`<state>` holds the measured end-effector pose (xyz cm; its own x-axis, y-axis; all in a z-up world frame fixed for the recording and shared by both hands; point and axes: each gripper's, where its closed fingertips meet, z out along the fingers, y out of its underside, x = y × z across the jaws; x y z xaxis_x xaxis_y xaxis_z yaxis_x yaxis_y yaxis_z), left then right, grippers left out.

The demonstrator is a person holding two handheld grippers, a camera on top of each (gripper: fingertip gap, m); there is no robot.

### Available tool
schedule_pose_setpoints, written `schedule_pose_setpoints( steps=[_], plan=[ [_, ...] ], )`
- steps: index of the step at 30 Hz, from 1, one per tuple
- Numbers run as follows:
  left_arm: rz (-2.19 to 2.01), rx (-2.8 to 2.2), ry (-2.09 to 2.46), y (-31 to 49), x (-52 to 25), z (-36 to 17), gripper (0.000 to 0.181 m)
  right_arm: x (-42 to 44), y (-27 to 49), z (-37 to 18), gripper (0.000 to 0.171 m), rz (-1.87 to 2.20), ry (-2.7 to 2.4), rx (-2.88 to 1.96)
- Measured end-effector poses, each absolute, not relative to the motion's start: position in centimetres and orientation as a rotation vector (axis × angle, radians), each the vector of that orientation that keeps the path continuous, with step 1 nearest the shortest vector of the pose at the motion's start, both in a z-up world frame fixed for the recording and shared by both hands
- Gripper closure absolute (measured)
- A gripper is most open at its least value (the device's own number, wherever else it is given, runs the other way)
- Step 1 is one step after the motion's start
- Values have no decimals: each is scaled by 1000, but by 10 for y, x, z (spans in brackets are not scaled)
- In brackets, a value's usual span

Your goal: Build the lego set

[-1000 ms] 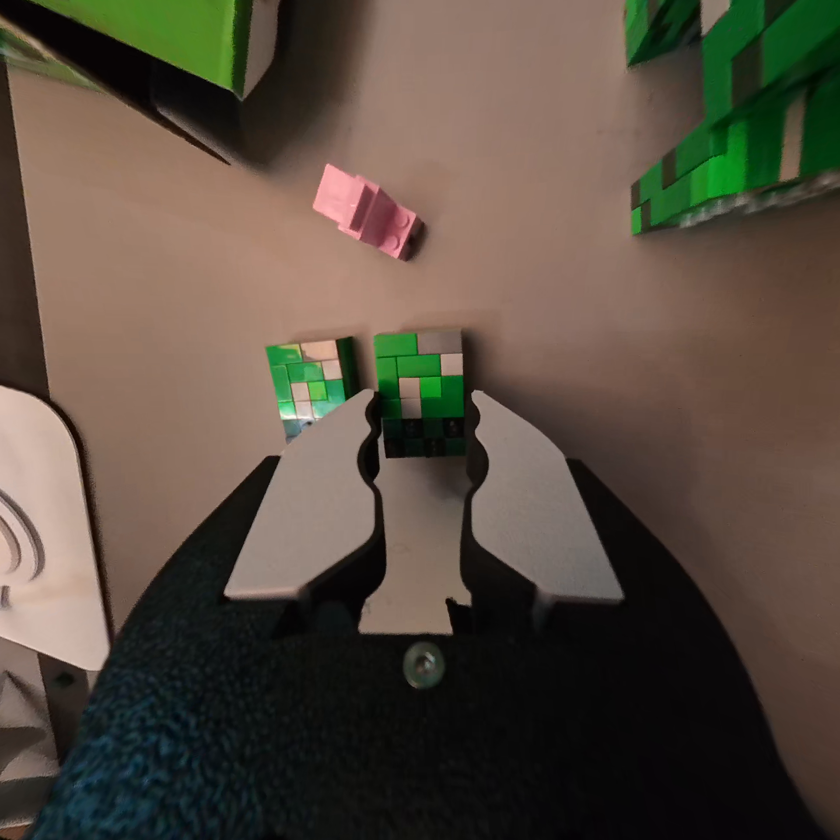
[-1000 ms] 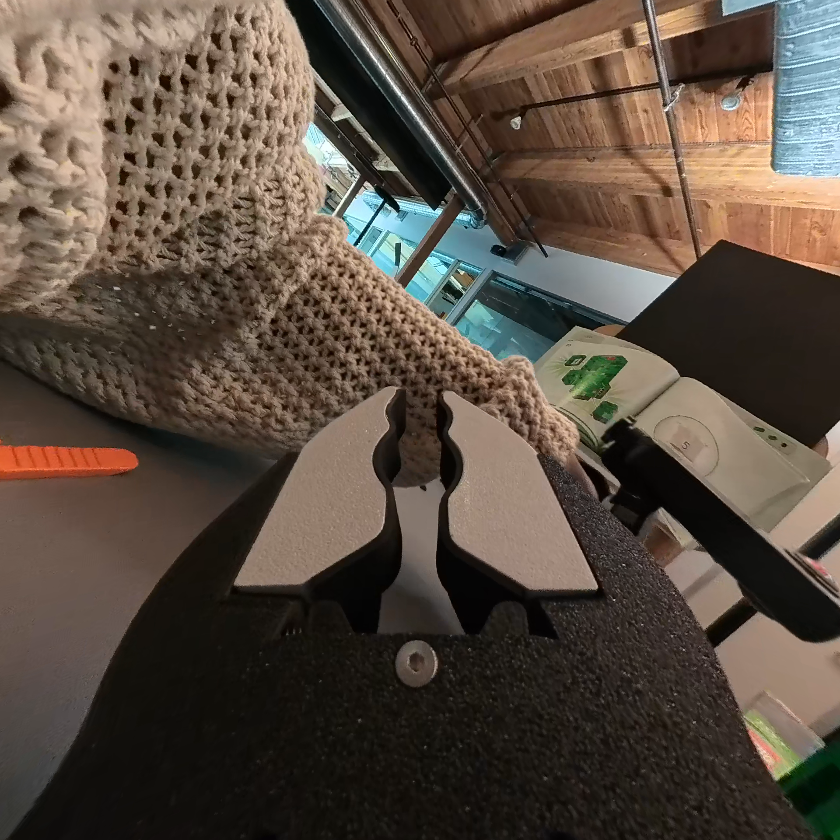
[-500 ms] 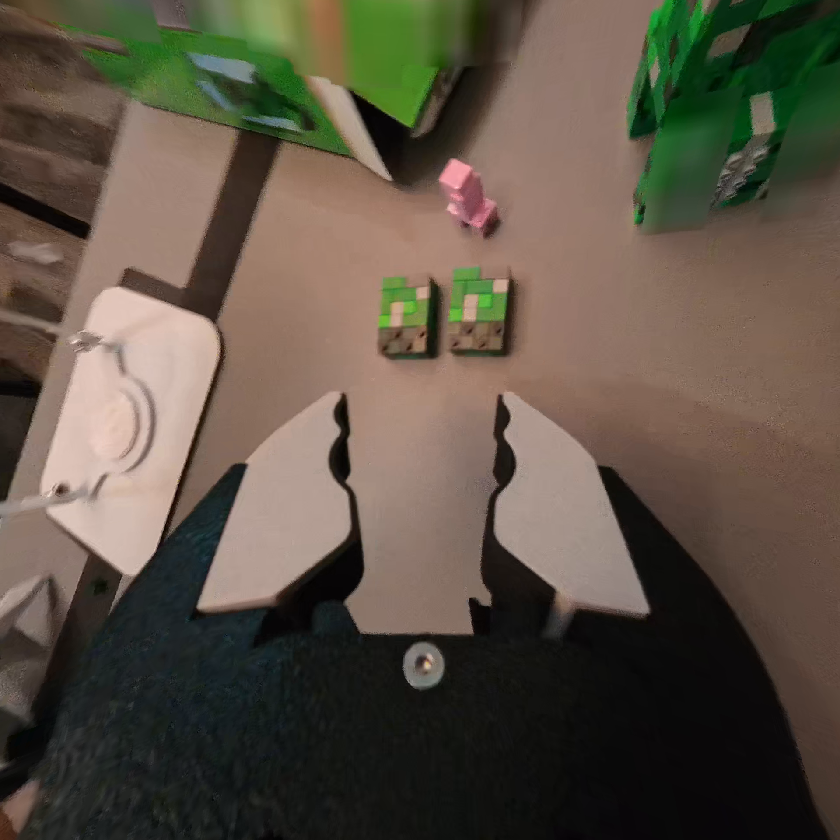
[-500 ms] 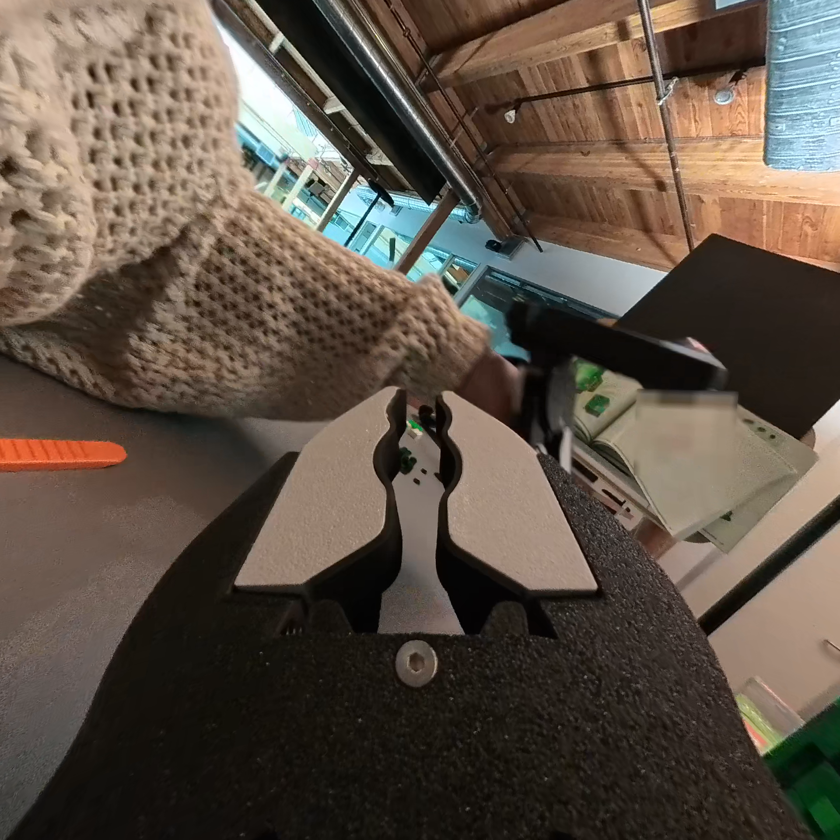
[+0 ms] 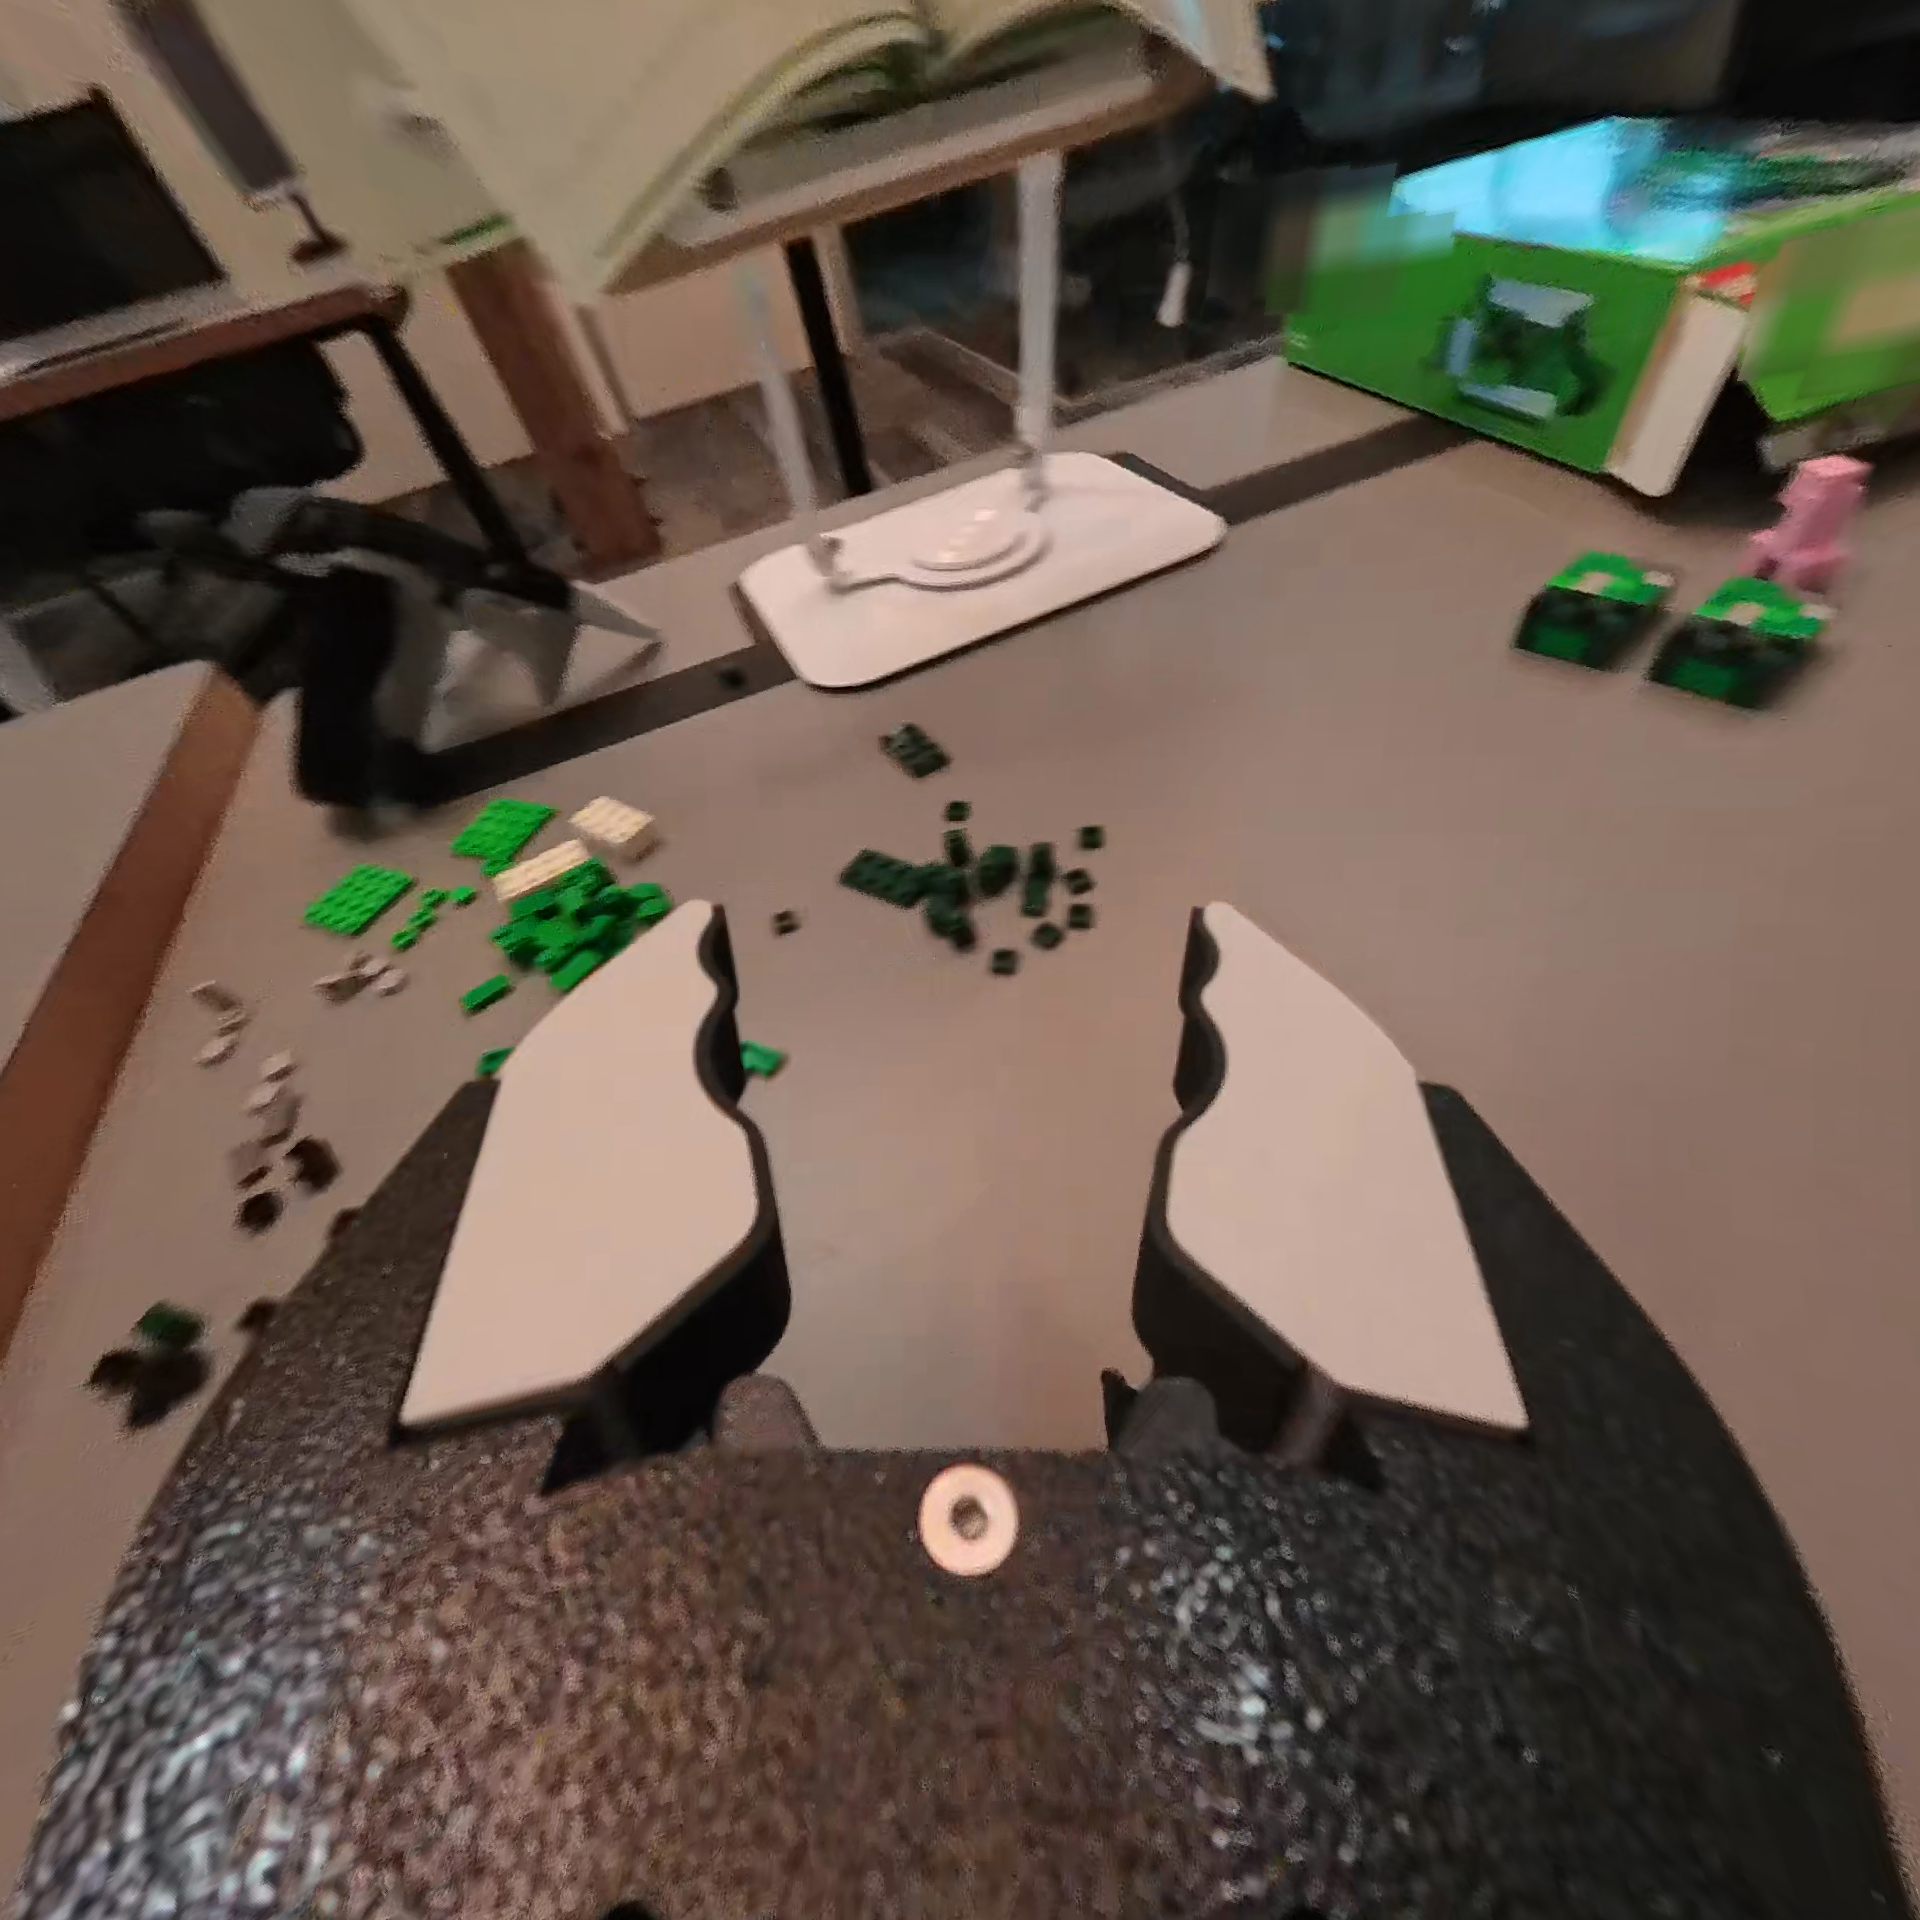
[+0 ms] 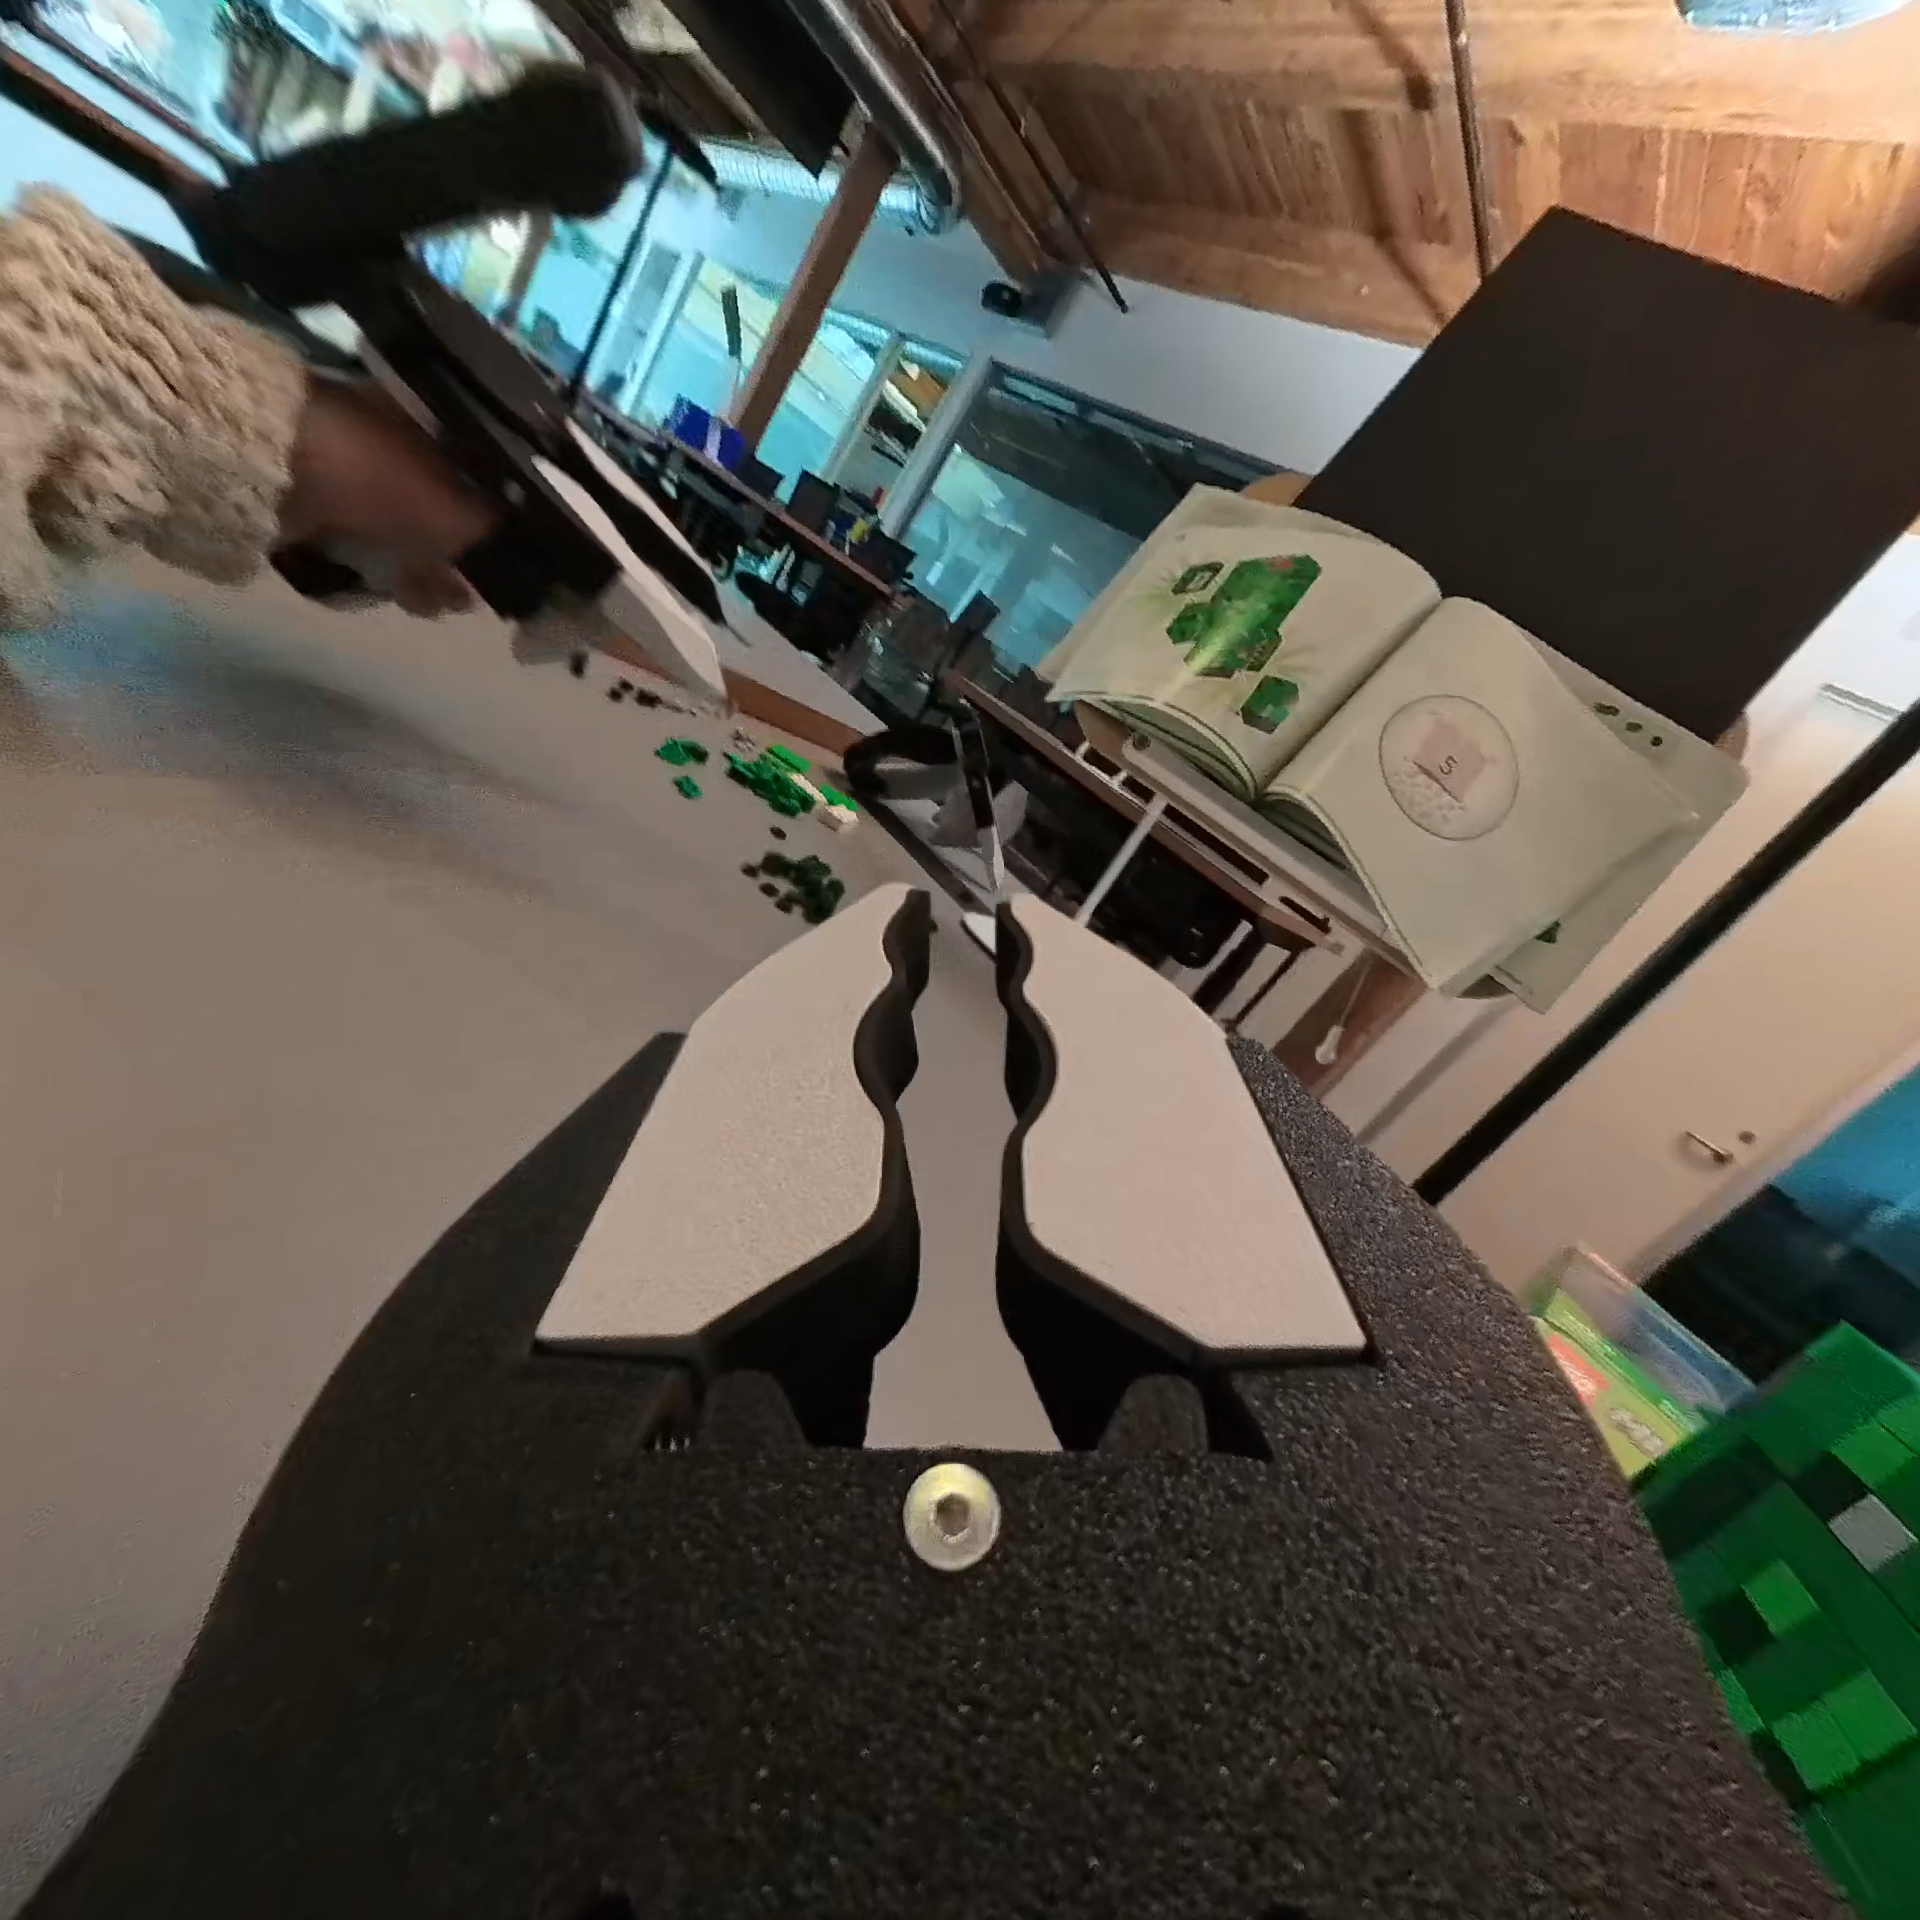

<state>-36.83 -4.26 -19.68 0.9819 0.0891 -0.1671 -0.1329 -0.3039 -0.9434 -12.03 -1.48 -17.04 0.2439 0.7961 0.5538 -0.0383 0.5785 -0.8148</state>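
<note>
1. Lego pieces lie loose on the grey table [image 5: 1351, 935]: a dark green scatter [image 5: 966, 883] just ahead of the left gripper [image 5: 956, 914], a bright green heap [image 5: 566, 920] with white bricks to its left, small grey bits [image 5: 260, 1049] nearer the table edge.
2. Left gripper: jaws spread wide, nothing between them, hanging above the table.
3. Right gripper [image 6: 961, 914]: jaws nearly closed, a thin gap, holding nothing; it sits low, well apart from the piles.
4. Two small green sub-builds [image 5: 1662, 634] stand side by side far right, a pink figure [image 5: 1803, 520] just behind them. Large green build [image 6: 1829, 1579] shows beside the right gripper.
5. Judgement: step is fetching the next piece. Best to check the open instruction booklet [image 6: 1351, 707] on its stand, pick one brick at the edge of the scatter, narrow the jaws first, grip across its flat sides.
6. Containers: green set box [image 5: 1558, 343] at the back; contents not visible.
</note>
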Motion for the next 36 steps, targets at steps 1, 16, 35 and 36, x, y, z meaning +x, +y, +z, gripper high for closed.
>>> schedule_pose_setpoints(
  steps=[1, 16, 35, 36],
  plan=[
    [242, -1848, 10, -48, -380, -197, 98, -124, -13, -174, 160, 625, -1216, -783],
    [410, -1456, -10, -19, -460, -173, 116, -219, 4, -179, 160, 605, -1116, -987],
    [606, -1383, 27, -18, -475, -159, 132, -376, 70, -213, 147, 801, -1371, -1230],
    [630, -1375, 44, -18, -478, -158, 134, -384, 74, -216, 147, 811, -1408, -1234]
  ],
)
